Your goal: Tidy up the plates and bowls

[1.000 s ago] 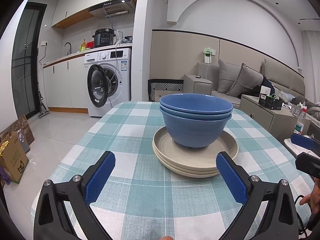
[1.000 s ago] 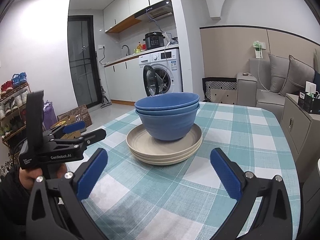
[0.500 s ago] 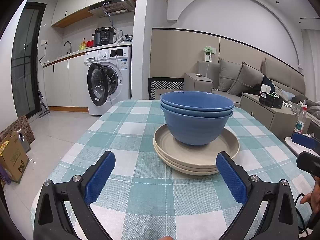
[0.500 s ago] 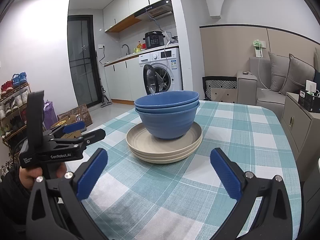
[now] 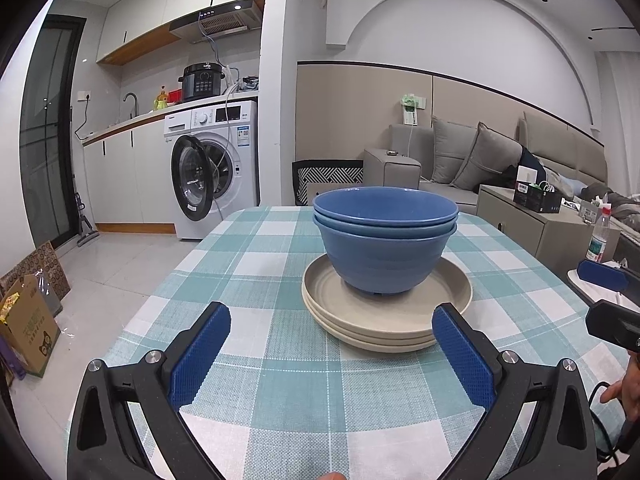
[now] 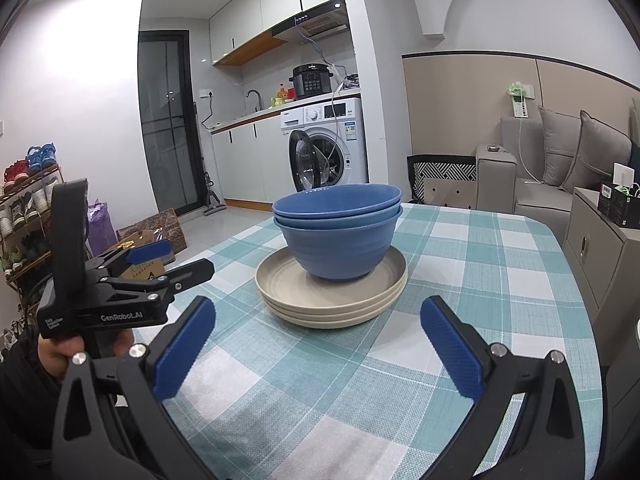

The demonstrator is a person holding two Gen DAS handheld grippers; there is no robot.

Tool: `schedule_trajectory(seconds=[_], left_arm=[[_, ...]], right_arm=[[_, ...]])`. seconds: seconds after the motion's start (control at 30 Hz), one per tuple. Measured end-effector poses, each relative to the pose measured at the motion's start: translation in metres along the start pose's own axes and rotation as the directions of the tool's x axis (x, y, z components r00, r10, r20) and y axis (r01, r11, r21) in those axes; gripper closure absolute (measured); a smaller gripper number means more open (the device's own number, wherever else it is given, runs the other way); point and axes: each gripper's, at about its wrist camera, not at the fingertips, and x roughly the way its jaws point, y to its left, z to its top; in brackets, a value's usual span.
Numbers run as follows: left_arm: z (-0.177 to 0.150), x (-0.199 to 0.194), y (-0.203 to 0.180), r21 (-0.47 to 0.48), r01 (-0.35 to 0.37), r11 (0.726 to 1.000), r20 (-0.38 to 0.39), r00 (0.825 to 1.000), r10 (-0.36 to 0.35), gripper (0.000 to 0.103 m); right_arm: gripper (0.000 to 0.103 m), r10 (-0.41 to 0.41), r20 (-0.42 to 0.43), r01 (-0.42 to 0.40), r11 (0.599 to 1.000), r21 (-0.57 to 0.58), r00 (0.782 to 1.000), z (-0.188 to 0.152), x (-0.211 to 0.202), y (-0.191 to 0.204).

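Note:
Two nested blue bowls (image 5: 385, 246) (image 6: 337, 236) sit on a stack of beige plates (image 5: 384, 320) (image 6: 332, 300) in the middle of the checked table (image 5: 280, 360) (image 6: 460, 280). My left gripper (image 5: 331, 320) is open and empty, its blue pads just short of the plates' near rim. My right gripper (image 6: 318, 320) is open and empty too, a little back from the stack. In the right wrist view the left gripper (image 6: 168, 260) appears from the side, held by a hand at the table's left edge.
A washing machine (image 5: 212, 168) with its door open stands behind the table on the left. A sofa (image 5: 500, 160) and a low cabinet (image 5: 532, 224) lie to the right. Cardboard boxes (image 5: 28, 320) rest on the floor by the table's left edge.
The bowls and plates sit slightly lower and closer in both views, so both grippers have crept a little toward the stack. Both stay open.

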Motion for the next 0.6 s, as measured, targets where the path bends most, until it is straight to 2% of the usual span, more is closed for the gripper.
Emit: schedule_trajectory(seconds=[0.6], left_arm=[[0.0014,-0.0024,-0.0021,0.012,0.006,1.0,-0.006,1.0,-0.006,0.0]], right_arm=[[0.0,0.015,-0.002,-0.015,1.0,-0.015,1.0,0.0013,0.0016,0.0027]])
